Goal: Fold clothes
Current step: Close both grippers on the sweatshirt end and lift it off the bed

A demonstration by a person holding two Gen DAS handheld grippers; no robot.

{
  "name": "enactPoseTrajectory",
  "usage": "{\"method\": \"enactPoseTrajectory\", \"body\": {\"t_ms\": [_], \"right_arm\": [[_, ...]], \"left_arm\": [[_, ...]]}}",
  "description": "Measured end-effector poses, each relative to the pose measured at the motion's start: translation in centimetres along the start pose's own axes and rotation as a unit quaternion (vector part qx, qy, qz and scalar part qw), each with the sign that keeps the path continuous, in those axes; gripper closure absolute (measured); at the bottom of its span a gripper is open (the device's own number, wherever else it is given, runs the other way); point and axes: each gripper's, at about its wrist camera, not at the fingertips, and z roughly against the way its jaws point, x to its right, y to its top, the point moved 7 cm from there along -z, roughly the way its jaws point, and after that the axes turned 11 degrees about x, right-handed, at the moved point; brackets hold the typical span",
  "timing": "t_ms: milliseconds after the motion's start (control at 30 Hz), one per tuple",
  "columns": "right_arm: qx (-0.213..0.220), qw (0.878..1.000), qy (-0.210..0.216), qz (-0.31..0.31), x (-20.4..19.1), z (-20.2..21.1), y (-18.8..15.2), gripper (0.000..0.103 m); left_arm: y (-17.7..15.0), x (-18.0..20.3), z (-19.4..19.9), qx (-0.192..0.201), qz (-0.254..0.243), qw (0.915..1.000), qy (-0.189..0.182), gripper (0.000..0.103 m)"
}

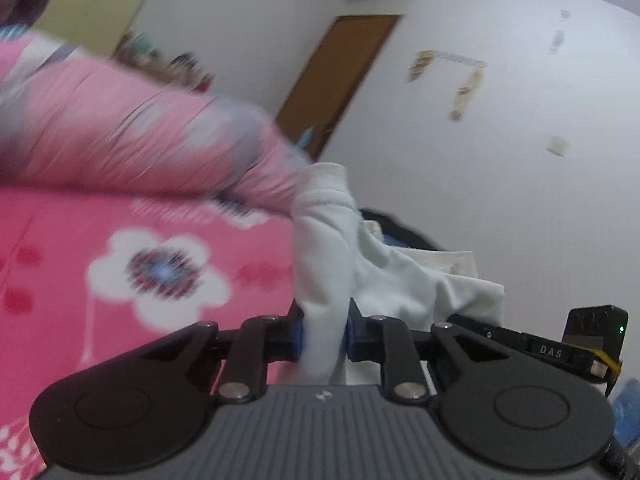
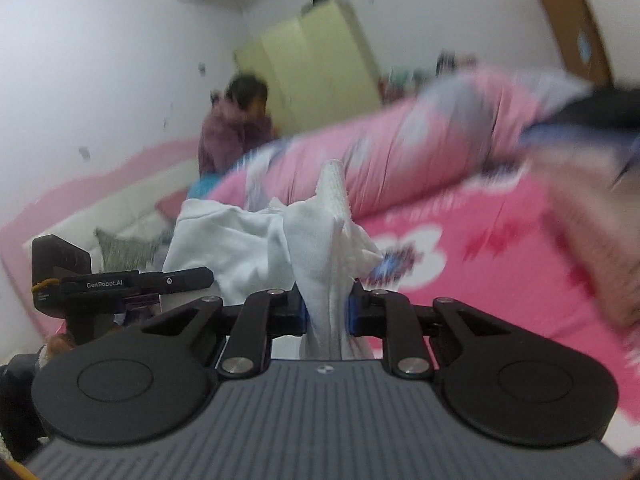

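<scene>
Left wrist view: the left gripper (image 1: 325, 330) has its blue fingers (image 1: 299, 334) clamped on a bunched fold of a white garment (image 1: 332, 240), which rises between them and trails off to the right over a dark shape behind it that is too covered to identify. Beyond the cloth lies a bed under a pink flowered sheet (image 1: 120, 248), and on it a rolled pink quilt (image 1: 132, 136), smeared by motion, crosses the left half of the picture and hides the far side of the room. A brown door (image 1: 340, 80) stands in the white wall behind; a pale yellow wardrobe (image 1: 92, 4) is cut off at the upper left. At the right edge the other gripper's black body, with a green light, pokes in, partly out of frame.

Right wrist view: the right gripper (image 2: 326, 308) likewise pinches the white garment (image 2: 328, 248) between its closed fingers (image 2: 354, 312); the cloth stands up in a peak and spreads left toward the left gripper (image 2: 120, 284), whose fingertips are hidden behind the fabric. The pink quilt (image 2: 400, 152) lies behind, over the flowered sheet (image 2: 500, 272). A person (image 2: 236, 132) in a purplish top stands by the yellow wardrobe (image 2: 312, 64), heavily blurred. A blurred dark and pinkish mass at the right edge cannot be made out.
</scene>
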Motion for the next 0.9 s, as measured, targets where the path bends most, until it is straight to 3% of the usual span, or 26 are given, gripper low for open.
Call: {"method": "enactPoseTrajectory", "body": {"t_ms": [267,567,733,900], "right_arm": [[0.133,0.986,-0.068,0.080,1.9,8.4,13.4,0.087],[0.187,0.958,-0.160,0.150,9.4,9.5,28.1,0.087],[0.190,0.952,-0.188,0.149,14.8,7.6,31.9,0.087],[0.170,0.954,-0.203,0.139,20.7,4.0,32.8,0.087]], "left_arm": [[6.5,12.8,-6.7,0.051,-0.072,0.9913,-0.098,0.085],[12.7,22.5,-19.2,0.096,-0.080,0.9795,-0.158,0.086],[12.8,24.0,-25.8,0.086,-0.074,0.9784,-0.172,0.086],[12.1,22.9,-30.8,0.080,-0.073,0.9793,-0.171,0.086]]}}
